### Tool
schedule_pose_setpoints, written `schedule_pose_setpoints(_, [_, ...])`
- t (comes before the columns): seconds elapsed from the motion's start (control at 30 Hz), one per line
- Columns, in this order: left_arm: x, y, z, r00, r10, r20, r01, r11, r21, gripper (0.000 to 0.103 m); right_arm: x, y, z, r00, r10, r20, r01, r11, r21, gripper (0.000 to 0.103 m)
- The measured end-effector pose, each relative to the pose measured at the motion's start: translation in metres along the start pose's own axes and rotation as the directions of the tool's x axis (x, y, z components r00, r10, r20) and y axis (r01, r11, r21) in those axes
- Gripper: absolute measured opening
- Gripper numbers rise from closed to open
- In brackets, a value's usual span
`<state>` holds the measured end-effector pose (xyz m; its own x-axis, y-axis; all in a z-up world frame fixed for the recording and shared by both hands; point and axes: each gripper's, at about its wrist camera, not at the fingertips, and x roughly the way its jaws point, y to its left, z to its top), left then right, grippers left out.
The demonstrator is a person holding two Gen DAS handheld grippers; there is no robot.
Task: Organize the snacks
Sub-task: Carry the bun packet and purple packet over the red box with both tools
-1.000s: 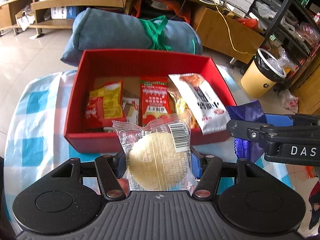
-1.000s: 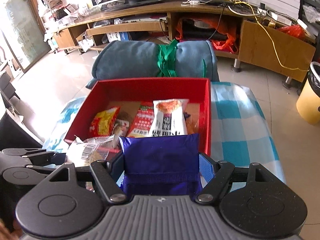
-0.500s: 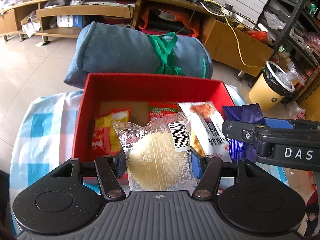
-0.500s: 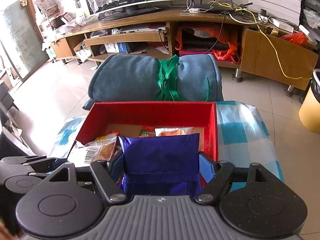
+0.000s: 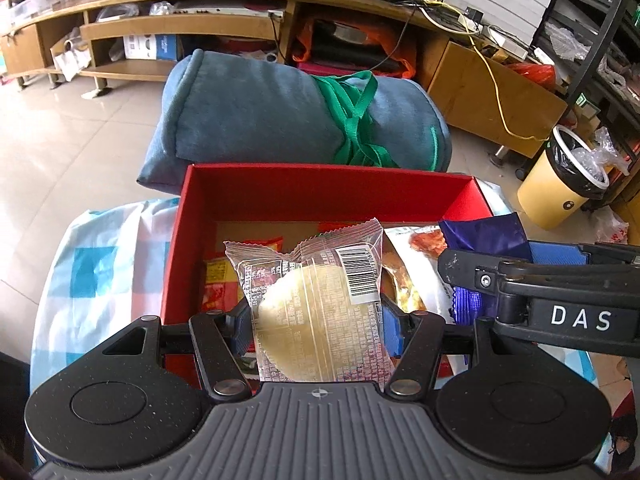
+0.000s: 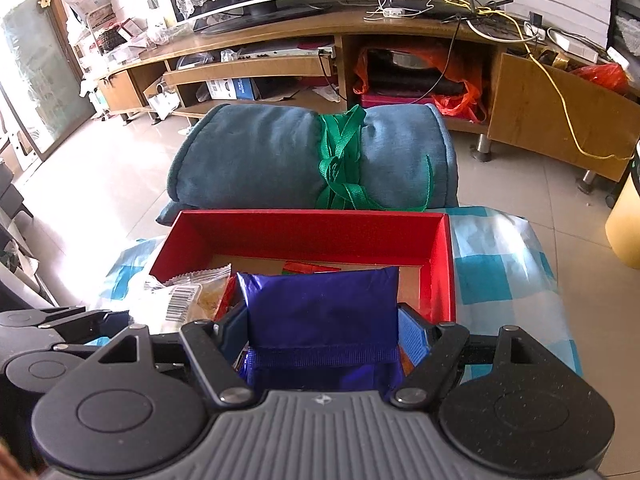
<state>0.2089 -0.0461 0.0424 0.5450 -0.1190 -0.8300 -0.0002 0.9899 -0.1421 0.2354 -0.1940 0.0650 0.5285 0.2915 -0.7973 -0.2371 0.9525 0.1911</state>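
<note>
A: Left hand-held gripper (image 5: 318, 318), what's it got?

B: Jaws closed on a clear-wrapped round pastry (image 5: 316, 312), barcode label top right of the wrapper. Pkt stands upright between the blue pads, held over the near edge of the red box (image 5: 320, 192).

A: And the right hand-held gripper (image 6: 322, 330)?

B: Clamped on a purple snack pkt (image 6: 322, 304), also upright, crimped seam low in the grip. It sits over the near right part of the box (image 6: 304, 232). In the left view the same purple pkt (image 5: 486, 234) shows just right of the pastry, w/ the right hand-held gripper (image 5: 472, 280) marked "DAS" coming in from the side.

A: What's in the box already?

B: A white pkt with a fried-food picture (image 5: 416, 264) on the right, a red/yellow pkt (image 5: 218, 276) on the left, a red one (image 6: 310, 267) further back. Rest is hidden behind the held pkts. Cardboard-brown floor shows at the back.

A: Box sits on?

B: Tabletop w/ a blue-and-white check cloth (image 6: 504, 264). Just behind the box, touching or nearly, can't tell, a rolled grey-blue blanket (image 6: 272, 152) tied w/ green strap (image 6: 340, 160).

A: Background?

B: Long wooden TV cabinet (image 6: 400, 32) w/ a monitor and cables on top, tiled floor, and a yellow bin w/ black liner (image 5: 560, 184) off to the right.
</note>
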Motion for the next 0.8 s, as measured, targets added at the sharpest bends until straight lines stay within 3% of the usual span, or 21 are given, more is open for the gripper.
schedule_pose_setpoints(0.8, [0.03,0.004,0.008,0.998,0.061,-0.034,-0.061,0.998,0.007,0.067,0.036,-0.003,0.005,0.999,-0.012,-0.046,0.013,1.0,0.02,0.07])
